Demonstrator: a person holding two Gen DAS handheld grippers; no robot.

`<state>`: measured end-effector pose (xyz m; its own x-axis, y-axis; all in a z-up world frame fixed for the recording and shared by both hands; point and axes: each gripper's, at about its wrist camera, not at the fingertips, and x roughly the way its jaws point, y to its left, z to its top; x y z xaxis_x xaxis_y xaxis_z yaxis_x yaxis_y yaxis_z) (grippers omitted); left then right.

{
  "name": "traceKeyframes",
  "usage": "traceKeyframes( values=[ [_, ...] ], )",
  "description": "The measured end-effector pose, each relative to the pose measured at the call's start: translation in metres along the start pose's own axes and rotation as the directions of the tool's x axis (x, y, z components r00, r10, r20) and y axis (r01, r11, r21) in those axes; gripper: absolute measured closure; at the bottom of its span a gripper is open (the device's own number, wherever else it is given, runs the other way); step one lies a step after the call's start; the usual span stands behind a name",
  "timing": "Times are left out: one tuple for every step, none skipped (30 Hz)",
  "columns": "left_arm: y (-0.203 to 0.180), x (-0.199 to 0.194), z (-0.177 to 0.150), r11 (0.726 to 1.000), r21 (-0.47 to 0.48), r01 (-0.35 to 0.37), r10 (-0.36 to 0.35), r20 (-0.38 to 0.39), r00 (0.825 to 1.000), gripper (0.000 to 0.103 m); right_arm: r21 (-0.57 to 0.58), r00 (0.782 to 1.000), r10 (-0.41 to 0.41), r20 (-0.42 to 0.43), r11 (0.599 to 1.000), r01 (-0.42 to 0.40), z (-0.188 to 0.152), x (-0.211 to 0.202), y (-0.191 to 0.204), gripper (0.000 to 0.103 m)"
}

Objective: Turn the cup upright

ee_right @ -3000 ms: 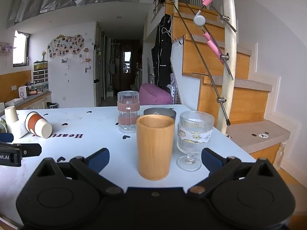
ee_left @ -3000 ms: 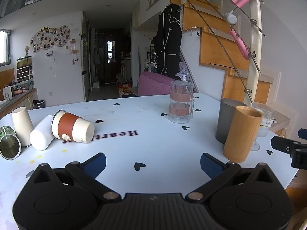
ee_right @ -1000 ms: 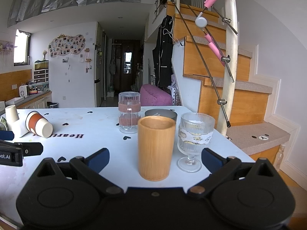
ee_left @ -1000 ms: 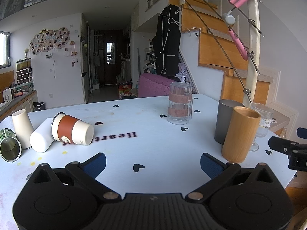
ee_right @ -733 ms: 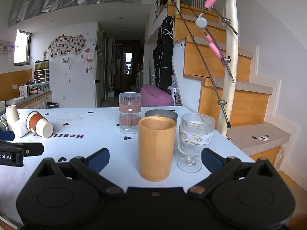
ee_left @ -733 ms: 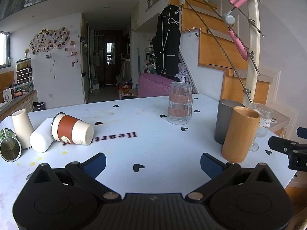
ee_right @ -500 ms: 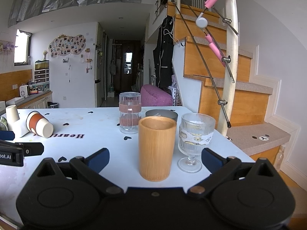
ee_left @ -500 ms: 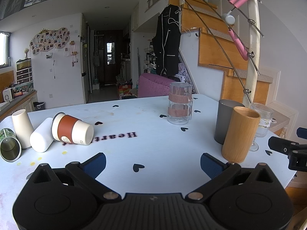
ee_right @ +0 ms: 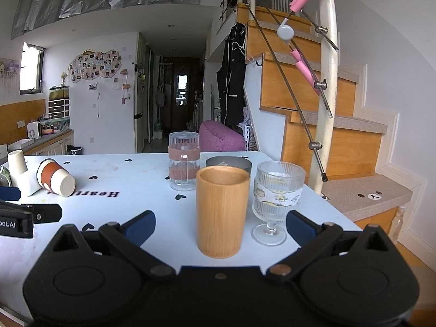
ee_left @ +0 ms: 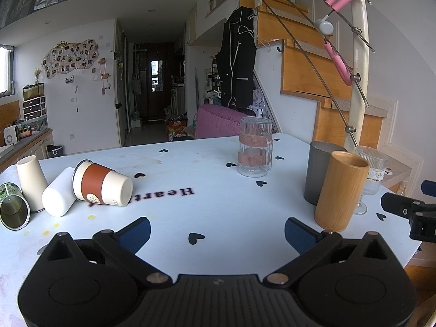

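Note:
A paper cup with a rust-red sleeve (ee_left: 102,188) lies on its side at the table's left, base toward me; it also shows in the right wrist view (ee_right: 55,181). A white cup (ee_left: 58,196) lies on its side beside it. A cream cup (ee_left: 31,182) stands upside down and a metal cup (ee_left: 13,209) lies tipped at the far left. My left gripper (ee_left: 216,234) is open and empty, well short of the cups. My right gripper (ee_right: 220,224) is open, with a bamboo cup (ee_right: 222,212) standing upright between its fingers.
A clear glass mug with pink bands (ee_left: 254,151) stands mid-table. A dark grey tumbler (ee_left: 321,173), the bamboo cup (ee_left: 342,190) and a stemmed glass (ee_left: 372,171) stand at the right edge of the white table (ee_left: 190,171). A staircase railing rises behind on the right.

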<state>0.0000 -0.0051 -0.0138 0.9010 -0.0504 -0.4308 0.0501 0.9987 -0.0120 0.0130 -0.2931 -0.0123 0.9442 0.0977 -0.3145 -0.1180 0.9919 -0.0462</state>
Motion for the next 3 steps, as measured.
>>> traceKeyframes(
  values=[
    [-0.0012, -0.0007, 0.0004, 1.000, 0.001, 0.000, 0.000, 0.000, 1.000, 0.000, 0.000, 1.000, 0.000, -0.001, 1.000, 0.000, -0.0001, 0.0000, 0.0000, 0.000],
    [-0.0009, -0.0010, 0.0004, 1.000, 0.001, 0.000, 0.000, -0.001, 1.000, 0.000, 0.000, 1.000, 0.000, -0.001, 1.000, 0.000, -0.0001, -0.0001, 0.0000, 0.000],
    [-0.0012, -0.0008, 0.0005, 1.000, 0.001, 0.000, 0.000, 0.000, 1.000, 0.000, 0.000, 1.000, 0.000, -0.001, 1.000, 0.000, 0.0000, 0.0000, 0.0000, 0.000]
  ],
)
